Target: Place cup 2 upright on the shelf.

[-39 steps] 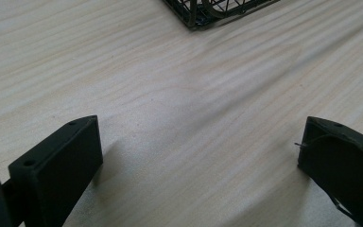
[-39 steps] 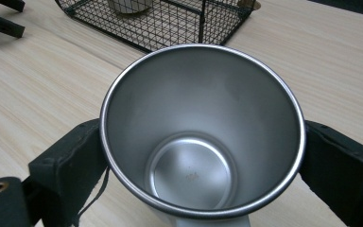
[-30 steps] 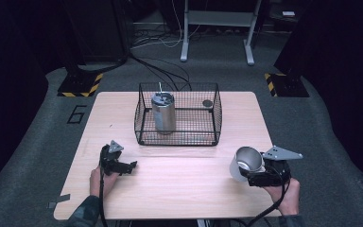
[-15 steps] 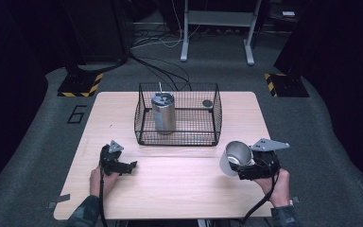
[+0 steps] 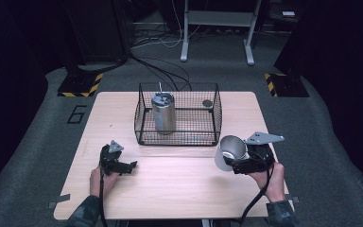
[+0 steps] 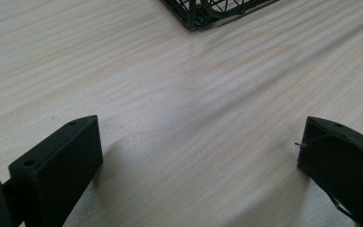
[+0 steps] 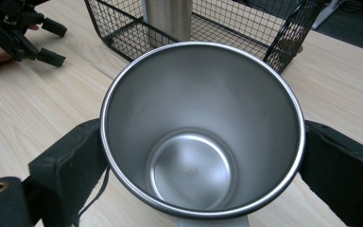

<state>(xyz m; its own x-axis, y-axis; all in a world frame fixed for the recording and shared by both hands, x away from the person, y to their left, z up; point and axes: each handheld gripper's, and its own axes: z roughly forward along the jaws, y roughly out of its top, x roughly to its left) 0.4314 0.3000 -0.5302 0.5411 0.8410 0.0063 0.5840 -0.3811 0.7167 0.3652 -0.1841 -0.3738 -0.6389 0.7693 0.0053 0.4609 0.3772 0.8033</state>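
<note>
This looks like a lab or test room set up for recording, not a home: a single pale wood-grain table (image 5: 179,189) stands on grey carpet (image 5: 52,156) marked with a painted number six (image 5: 77,114). Black curtains (image 5: 23,52) close in the sides, and yellow-and-black hazard-striped base plates (image 5: 80,85) sit on the floor. Behind the table, loose black cables (image 5: 160,71) run toward a grey metal stand (image 5: 217,28).
</note>
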